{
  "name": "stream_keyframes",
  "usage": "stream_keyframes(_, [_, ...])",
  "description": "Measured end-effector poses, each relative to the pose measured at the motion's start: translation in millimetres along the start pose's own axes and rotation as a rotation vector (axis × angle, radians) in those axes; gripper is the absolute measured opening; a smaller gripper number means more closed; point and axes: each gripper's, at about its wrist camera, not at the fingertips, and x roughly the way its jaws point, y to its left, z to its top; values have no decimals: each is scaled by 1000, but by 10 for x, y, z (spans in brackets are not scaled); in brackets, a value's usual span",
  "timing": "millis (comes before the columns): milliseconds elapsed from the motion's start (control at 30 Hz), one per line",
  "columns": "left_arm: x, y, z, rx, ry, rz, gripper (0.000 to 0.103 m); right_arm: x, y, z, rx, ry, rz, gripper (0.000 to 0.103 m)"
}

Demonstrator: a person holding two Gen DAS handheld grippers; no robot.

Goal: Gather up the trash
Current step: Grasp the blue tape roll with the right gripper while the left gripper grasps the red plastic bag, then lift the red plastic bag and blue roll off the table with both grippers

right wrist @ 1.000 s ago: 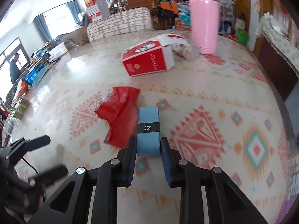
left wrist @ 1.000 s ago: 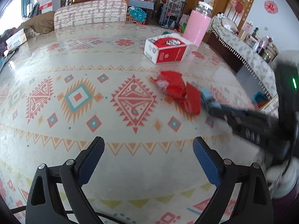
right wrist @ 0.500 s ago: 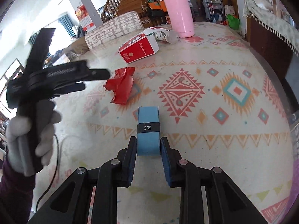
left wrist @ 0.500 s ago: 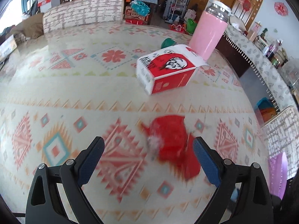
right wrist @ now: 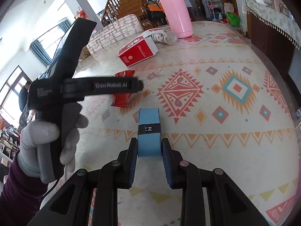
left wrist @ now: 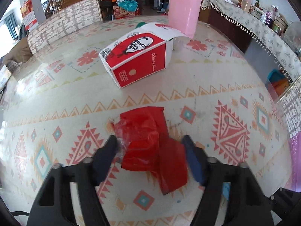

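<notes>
On the patterned bench (left wrist: 56, 98), I am holding my left gripper (left wrist: 149, 144) low over a crumpled red wrapper (left wrist: 150, 143), its jaws standing apart with one blue pad on either side of the plastic; the left fingertip (left wrist: 111, 145) is right at the wrapper's clear crinkled edge, though I cannot tell whether it is touching. The wrapper is lying flat on the bench, near the front edge of the left wrist view, with a red-and-white fried-chicken box (left wrist: 139, 56) resting on its side farther back and a tall pink flask (left wrist: 184, 5) standing upright behind that. My right gripper (right wrist: 149, 148) is clamped on a light-blue rectangular block (right wrist: 149, 131) with a black band around its middle, the block sticking forward from between the pads above the bench. From the right wrist view, my gloved left hand (right wrist: 47, 137) is gripping the black handle of the left tool, whose arm is crossing in front of the red wrapper (right wrist: 122, 98). A clear plastic bottle (right wrist: 163, 36) is lying on its side between the box (right wrist: 138, 50) and the flask (right wrist: 175, 11).
</notes>
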Motion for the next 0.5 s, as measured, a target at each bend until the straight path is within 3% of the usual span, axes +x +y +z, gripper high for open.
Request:
stream_keyframes(100, [-96,48,-49,-14,-11,-15,45,-7,-8,-3,5,-4,3,28])
stream_keyframes(500, [-744,451,-553,-99,-99,-47,45,28,45,18,-24,-32,-21,37])
